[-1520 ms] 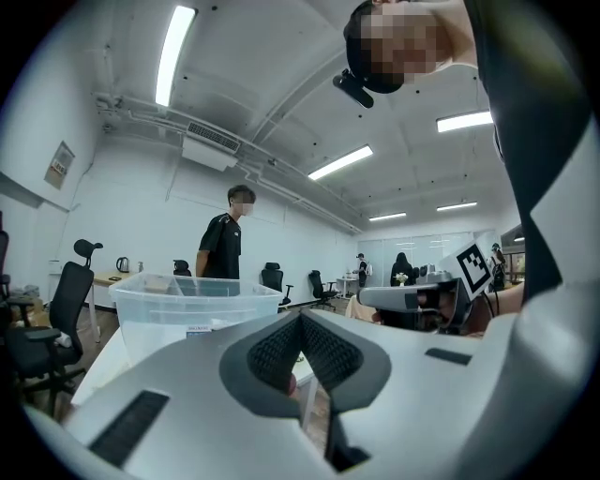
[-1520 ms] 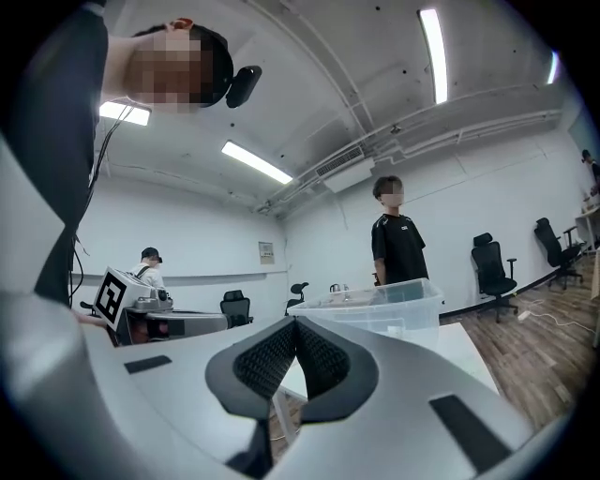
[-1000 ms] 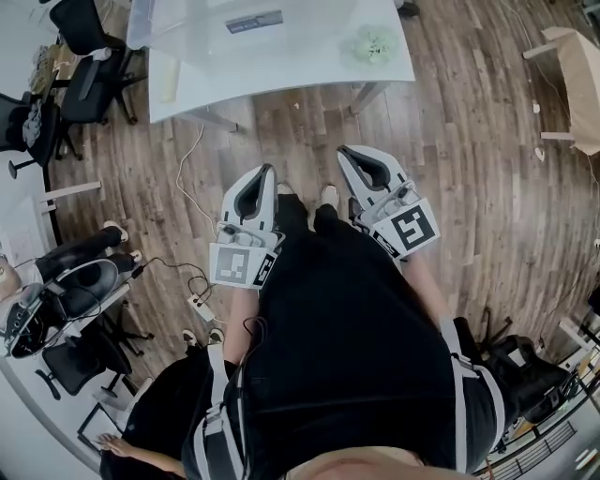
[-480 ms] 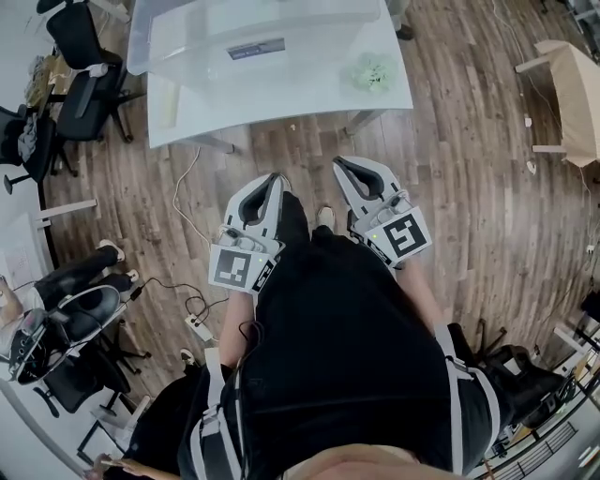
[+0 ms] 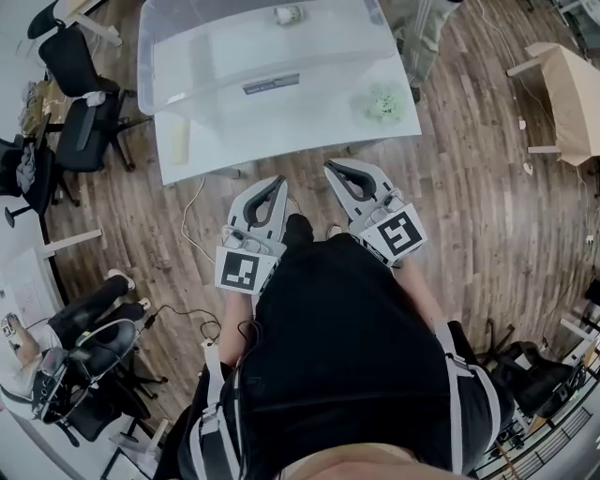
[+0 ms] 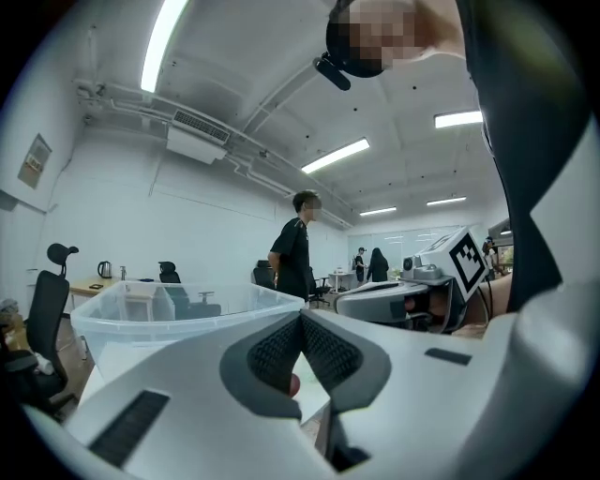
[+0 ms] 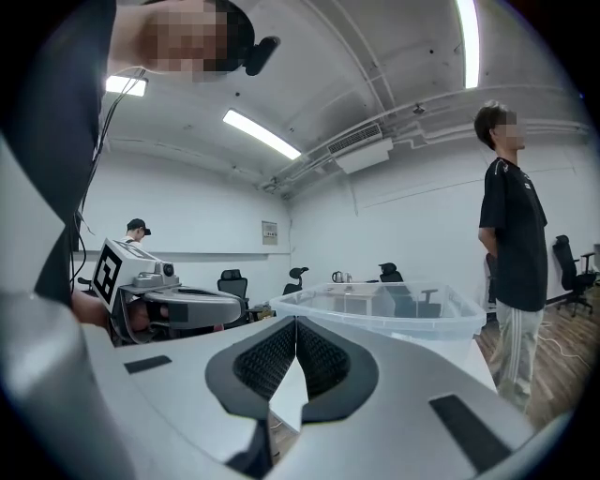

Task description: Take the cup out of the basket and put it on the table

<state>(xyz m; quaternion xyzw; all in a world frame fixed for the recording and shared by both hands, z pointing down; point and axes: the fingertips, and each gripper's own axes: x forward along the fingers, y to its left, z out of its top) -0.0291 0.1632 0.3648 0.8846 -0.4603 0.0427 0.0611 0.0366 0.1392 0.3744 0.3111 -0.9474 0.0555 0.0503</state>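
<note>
A clear plastic bin (image 5: 159, 56) serves as the basket and stands on the far part of the white table (image 5: 281, 131). A small pale cup (image 5: 286, 14) lies inside it near the far wall. Both grippers hover in front of the table's near edge, above the floor. My left gripper (image 5: 278, 180) is shut with nothing in it, and so is my right gripper (image 5: 330, 168). The left gripper view shows its pads (image 6: 281, 352) meeting, with the bin (image 6: 178, 309) beyond. In the right gripper view the pads (image 7: 319, 354) also meet before the bin (image 7: 394, 309).
A pale green object (image 5: 382, 103) sits on the table's right part. A person (image 6: 298, 248) stands at the table's far right corner (image 7: 511, 234). Office chairs (image 5: 84, 66) stand at the left, a wooden piece of furniture (image 5: 567, 84) at the right. Cables (image 5: 192, 202) lie on the floor.
The table and bin have slid lower in the head view and now show the cup. Both grippers have moved forward to the table's near edge, still shut.
</note>
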